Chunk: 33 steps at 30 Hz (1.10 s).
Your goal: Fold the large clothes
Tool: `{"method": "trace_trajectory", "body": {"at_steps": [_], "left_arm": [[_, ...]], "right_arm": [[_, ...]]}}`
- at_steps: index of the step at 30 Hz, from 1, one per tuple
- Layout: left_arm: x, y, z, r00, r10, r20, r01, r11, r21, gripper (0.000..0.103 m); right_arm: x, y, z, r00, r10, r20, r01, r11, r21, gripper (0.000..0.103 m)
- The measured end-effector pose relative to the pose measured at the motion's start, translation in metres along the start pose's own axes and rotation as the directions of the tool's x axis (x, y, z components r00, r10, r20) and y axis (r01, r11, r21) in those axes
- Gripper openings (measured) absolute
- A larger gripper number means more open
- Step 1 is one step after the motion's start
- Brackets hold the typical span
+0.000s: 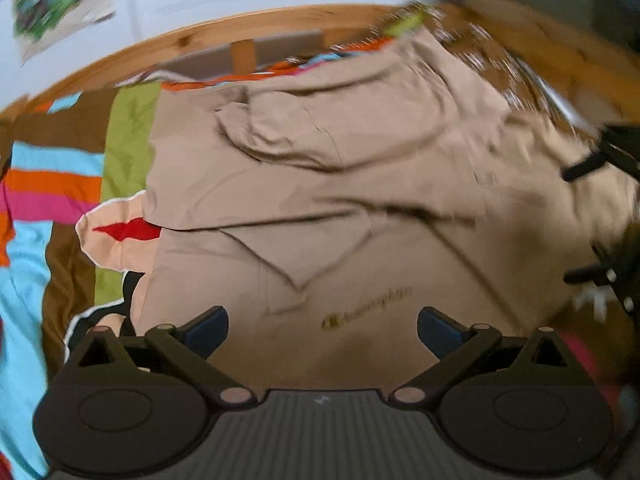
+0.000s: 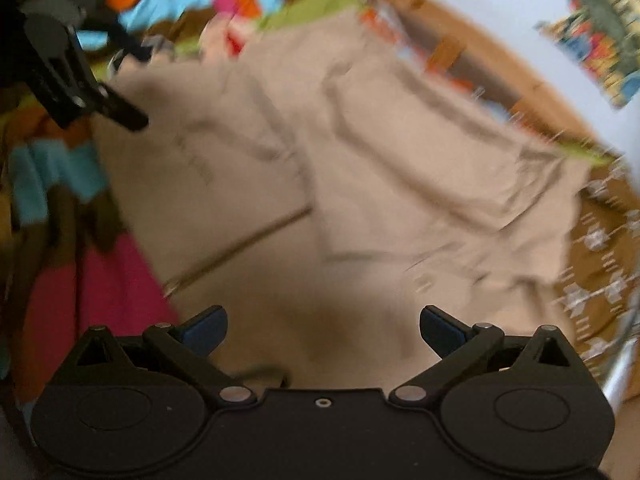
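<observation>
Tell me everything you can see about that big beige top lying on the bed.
The beige hoodie is a large, soft, sweatshirt-like garment spread across a striped, many-coloured bedspread. Its hood lies flat on the body, creased, and a sleeve appears folded in across the front. A small dark logo is printed on the cloth, too blurred to read. The fabric is rumpled, not yet a neat fold. Both hand-held grippers hover over it, jaws open, gripping nothing. A peach and red item pokes out beneath its edge.

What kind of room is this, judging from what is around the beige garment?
Most likely a bedroom. The beige hoodie lies spread on a bright striped bedcover, a curved wooden bed frame runs behind it, and colourful pictures hang on the pale wall beyond.
</observation>
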State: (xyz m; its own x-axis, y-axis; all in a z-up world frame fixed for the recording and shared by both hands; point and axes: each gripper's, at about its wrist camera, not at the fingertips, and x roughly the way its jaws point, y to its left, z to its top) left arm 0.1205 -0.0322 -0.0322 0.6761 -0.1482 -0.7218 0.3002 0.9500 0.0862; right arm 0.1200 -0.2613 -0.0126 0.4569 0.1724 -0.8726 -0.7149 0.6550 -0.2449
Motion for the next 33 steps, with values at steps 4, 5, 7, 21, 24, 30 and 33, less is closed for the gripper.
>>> {"method": "trace_trajectory", "body": {"at_steps": [4,5,7,21,24,30,33], "left_arm": [[-0.003,-0.006,-0.018,1.0,-0.004,0.001,0.004,0.999,0.054,0.102],[-0.003,-0.007,-0.022,1.0,-0.01,-0.005,0.011,0.998,0.054,0.102],[0.0,-0.007,-0.027,0.999,-0.023,-0.025,0.024,0.998,0.05,0.102],[0.002,-0.018,-0.037,1.0,-0.008,-0.006,0.009,0.988,0.156,0.102],[0.005,-0.025,-0.039,1.0,0.001,-0.011,0.001,0.98,0.2,0.102],[0.018,-0.026,-0.032,0.997,0.078,-0.022,-0.072,0.974,0.217,0.102],[0.022,-0.024,-0.03,0.997,0.071,-0.042,-0.059,0.972,0.229,0.102]], "right_arm": [[0.019,0.027,-0.006,0.997,0.011,-0.072,-0.02,0.992,-0.126,0.102],[0.022,0.033,-0.009,0.996,0.008,-0.084,-0.021,0.988,-0.155,0.102],[0.028,0.042,-0.013,0.994,0.002,-0.109,-0.024,0.98,-0.198,0.102],[0.007,-0.005,-0.002,0.974,-0.135,0.183,0.119,0.988,0.097,0.1],[0.01,-0.03,0.002,0.975,-0.104,0.195,0.053,0.966,0.253,0.1],[0.014,-0.053,0.0,0.973,-0.058,0.225,-0.041,0.912,0.408,0.1],[0.013,-0.052,-0.001,0.973,-0.048,0.224,-0.049,0.912,0.406,0.1]]}}
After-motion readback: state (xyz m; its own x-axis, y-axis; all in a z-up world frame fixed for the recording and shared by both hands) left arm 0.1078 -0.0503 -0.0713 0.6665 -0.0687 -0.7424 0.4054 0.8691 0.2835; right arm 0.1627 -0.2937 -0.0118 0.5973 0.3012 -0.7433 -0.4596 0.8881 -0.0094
